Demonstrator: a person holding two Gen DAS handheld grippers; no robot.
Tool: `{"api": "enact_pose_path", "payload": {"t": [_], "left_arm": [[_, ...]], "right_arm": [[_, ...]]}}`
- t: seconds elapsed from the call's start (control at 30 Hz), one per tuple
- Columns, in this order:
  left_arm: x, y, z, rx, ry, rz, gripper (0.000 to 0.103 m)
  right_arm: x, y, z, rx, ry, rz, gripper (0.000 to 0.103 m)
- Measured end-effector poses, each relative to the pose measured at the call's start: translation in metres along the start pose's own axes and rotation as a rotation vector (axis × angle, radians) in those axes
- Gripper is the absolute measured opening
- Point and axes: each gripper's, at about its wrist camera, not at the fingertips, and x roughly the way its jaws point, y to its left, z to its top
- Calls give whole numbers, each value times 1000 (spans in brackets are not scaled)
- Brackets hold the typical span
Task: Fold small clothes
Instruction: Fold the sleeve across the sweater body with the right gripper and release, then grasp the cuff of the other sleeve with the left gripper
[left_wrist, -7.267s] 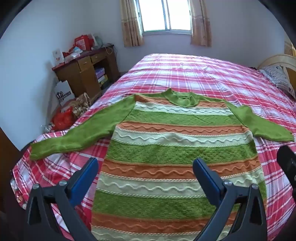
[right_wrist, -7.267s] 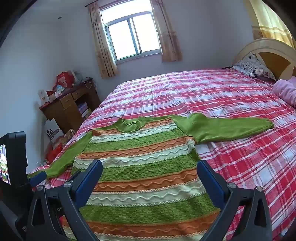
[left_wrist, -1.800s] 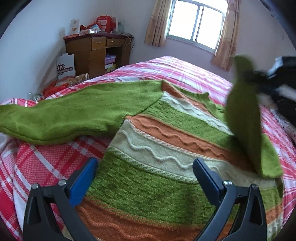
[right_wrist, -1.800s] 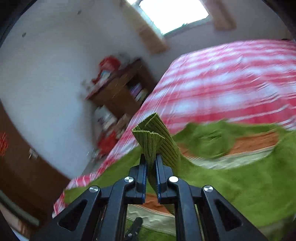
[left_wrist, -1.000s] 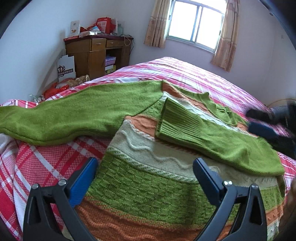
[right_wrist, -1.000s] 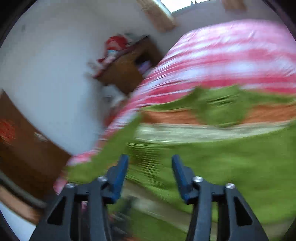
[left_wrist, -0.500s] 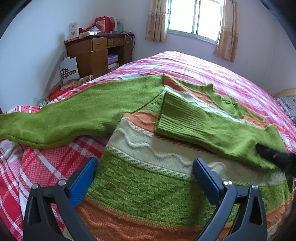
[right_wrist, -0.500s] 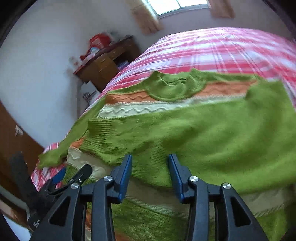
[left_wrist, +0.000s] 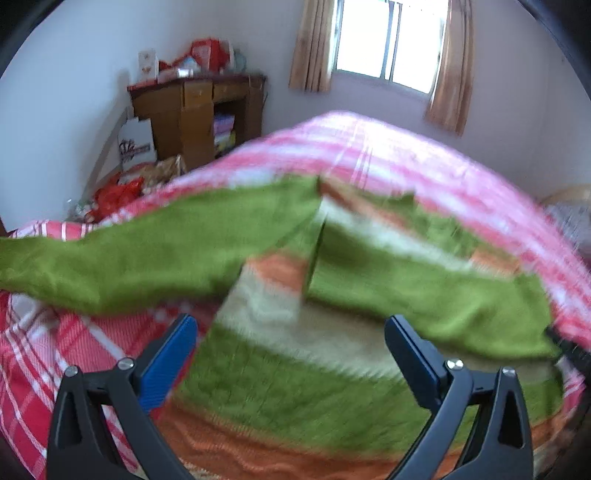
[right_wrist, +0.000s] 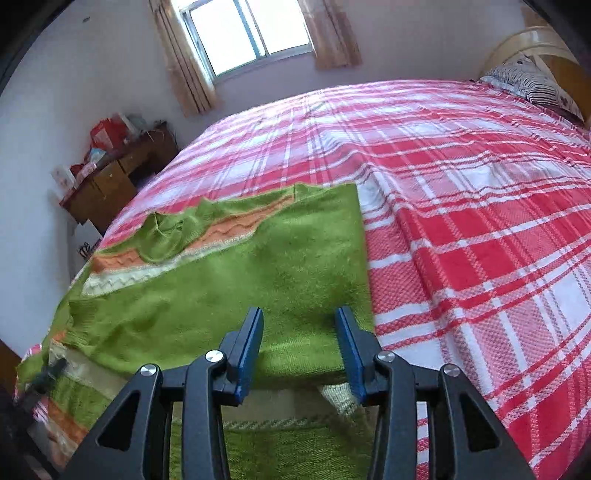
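The striped sweater (left_wrist: 295, 376) lies flat on the bed (right_wrist: 480, 221), its right sleeve (right_wrist: 258, 280) now folded across the chest; 7 seconds back both sleeves lay spread out. About 2 seconds ago the right gripper (right_wrist: 298, 347) pinched that sleeve's cuff in the air; now its jaws stand partly apart with nothing between them, low over the sleeve's fold at the sweater's 3 o'clock edge. The left gripper (left_wrist: 288, 358) has its jaws wide apart and empty, as before, above the hem end. The left sleeve (left_wrist: 129, 258) stretches toward 9 o'clock over the red plaid bedspread (left_wrist: 48, 354). Beyond, at 11 o'clock, stands a wooden desk (left_wrist: 192, 110) piled with clutter; at 12 o'clock a curtained window (right_wrist: 247, 33); at 2 o'clock a striped pillow (right_wrist: 535, 85) by the headboard (right_wrist: 546, 51).
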Motion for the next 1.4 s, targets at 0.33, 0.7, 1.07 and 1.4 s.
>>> {"api": "enact_pose_path", "payload": {"t": [0.33,0.7,1.07,1.4], "left_arm": [[83,-25,37,109,181,199,103],[-22,120,47,-227,-36,331,103],[-43,320,14,-871,-31,615,85],[3,317,25,-840,31,540,31]], "right_arm": [[-2,8,-8,-36,-13,8,53],[-4,2,-9,4,-24,59,53],[-4,3,-9,-1,-23,52,53],[-5,4,-9,-10,-19,41,54]]}}
